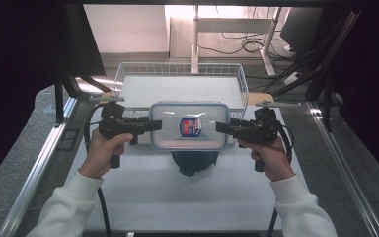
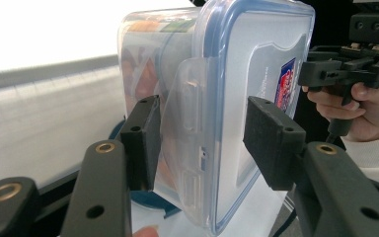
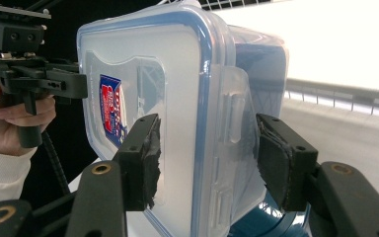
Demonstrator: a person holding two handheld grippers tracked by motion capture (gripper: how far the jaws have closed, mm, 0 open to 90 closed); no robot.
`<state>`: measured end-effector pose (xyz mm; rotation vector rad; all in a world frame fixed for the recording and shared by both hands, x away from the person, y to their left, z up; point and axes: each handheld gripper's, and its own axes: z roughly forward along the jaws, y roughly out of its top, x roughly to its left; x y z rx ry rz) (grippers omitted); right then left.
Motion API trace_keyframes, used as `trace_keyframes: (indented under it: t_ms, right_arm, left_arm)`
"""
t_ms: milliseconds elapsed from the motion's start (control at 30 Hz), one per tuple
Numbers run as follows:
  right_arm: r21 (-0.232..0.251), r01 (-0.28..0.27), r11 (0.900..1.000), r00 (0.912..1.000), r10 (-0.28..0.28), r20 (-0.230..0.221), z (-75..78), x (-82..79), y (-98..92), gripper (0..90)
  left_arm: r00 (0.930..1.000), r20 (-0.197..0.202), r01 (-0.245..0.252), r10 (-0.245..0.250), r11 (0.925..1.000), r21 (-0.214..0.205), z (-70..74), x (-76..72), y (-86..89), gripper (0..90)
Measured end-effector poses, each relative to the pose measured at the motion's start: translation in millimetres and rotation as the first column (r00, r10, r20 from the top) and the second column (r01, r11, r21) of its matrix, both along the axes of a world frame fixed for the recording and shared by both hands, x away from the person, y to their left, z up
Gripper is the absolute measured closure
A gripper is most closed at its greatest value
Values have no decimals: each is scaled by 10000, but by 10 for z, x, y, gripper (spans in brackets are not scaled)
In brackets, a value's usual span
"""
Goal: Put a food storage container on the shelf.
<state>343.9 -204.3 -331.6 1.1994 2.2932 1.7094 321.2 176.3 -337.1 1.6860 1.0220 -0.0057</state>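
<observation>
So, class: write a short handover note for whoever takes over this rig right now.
Left gripper: shut on the left end of the clear lidded box, over its side clip.
Right gripper: shut on the box's right end, same way.
Box: held level between both grippers, above a blue round thing on the table, in front of the wire basket. Lid closed; food inside.
Done: box gripped and carried by both ends.
Left: probably to set it down, perhaps in the basket; keep both grips even.

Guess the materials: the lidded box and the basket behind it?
Lidded box: looks like clear glossy plastic, since contents show through; blue seal strip around the lid, probably rubbery. Basket: thin white wire mesh, likely coated metal, though the coating can't be confirmed.
</observation>
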Motion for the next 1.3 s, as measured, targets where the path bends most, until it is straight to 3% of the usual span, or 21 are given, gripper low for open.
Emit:
trace_keyframes:
  t_ms: [567,867,1300]
  right_arm:
    - [-93,-24,10000,9988,28,492,351,328,124,445]
    - [-152,-142,9998,9983,150,568,455,500,159,445]
    - [-147,-157,9998,9992,162,373,570,832,213,445]
  left_arm:
    - [9994,331,21,-19,10000,-41,310,330,132,496]
    - [9993,382,-49,48,10000,15,418,477,164,496]
    - [9997,238,-23,22,10000,60,523,810,215,497]
